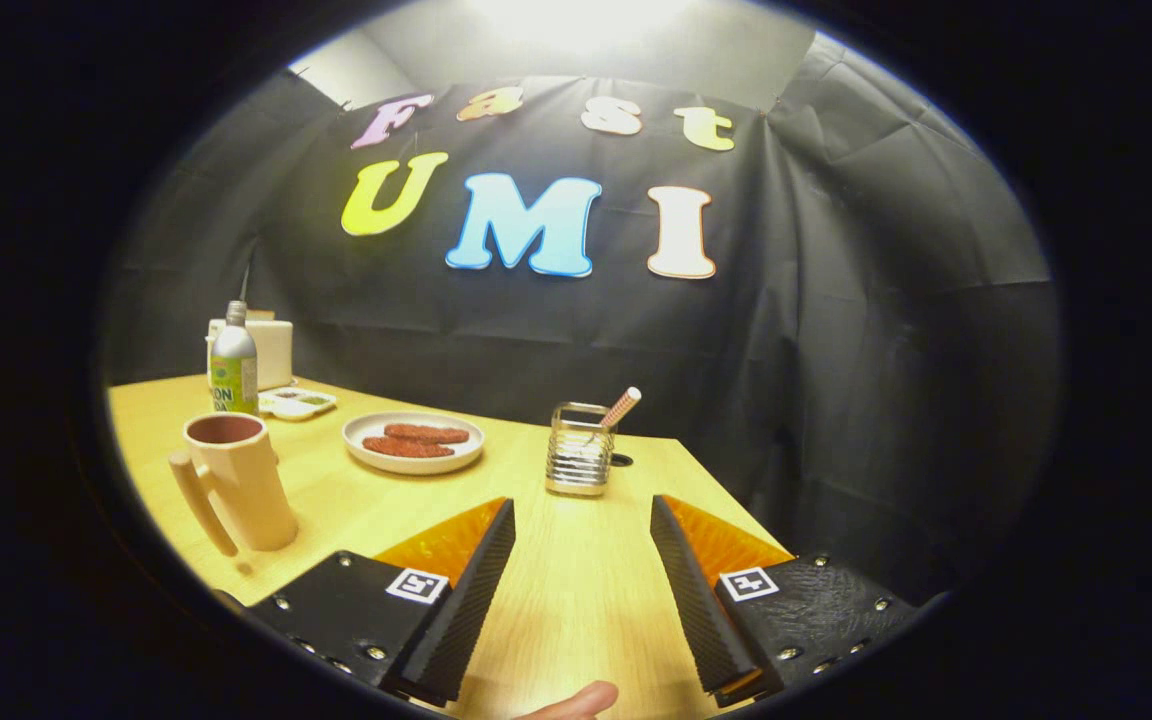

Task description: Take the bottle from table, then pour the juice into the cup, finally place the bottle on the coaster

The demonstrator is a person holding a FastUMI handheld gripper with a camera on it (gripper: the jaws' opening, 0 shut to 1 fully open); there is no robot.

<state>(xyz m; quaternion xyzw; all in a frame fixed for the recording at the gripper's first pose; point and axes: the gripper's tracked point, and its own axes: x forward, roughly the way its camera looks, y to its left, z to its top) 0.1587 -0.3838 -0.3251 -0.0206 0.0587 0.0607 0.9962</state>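
A fingertip [576, 702] of the person shows at the very bottom, between the bases of the two fingers. The gripper [582, 520] stands wide open with nothing between its fingers, and bare wooden table [576, 600] fills the gap and runs on ahead of the tips. That lane of open tabletop is the largest free patch in view.

Off to the left of the left finger and near it stands a tan cup [236, 485], upright, its handle turned toward the near table edge and its inside dark reddish. It stands close to the left rim of the table.

Just ahead of the fingers, slightly left of the right one, is a wire holder [578, 450] with a striped straw [622, 407] leaning out of it to the right. A small dark hole in the tabletop lies just beside it. The table's far edge runs right behind the holder and slants down to the right past the right finger, where the black cloth wall begins.

Further left, between cup and holder but beyond both, a white plate [414, 458] carries two reddish-brown patties [414, 440] side by side.

Farthest off, in the back left corner, the bottle [233, 365] stands upright beyond the cup, well apart from the gripper. It has a silvery neck and cap and a green-yellow label. A small white tray [296, 402] lies just to its right, and a white box [271, 350] stands behind it against the wall.
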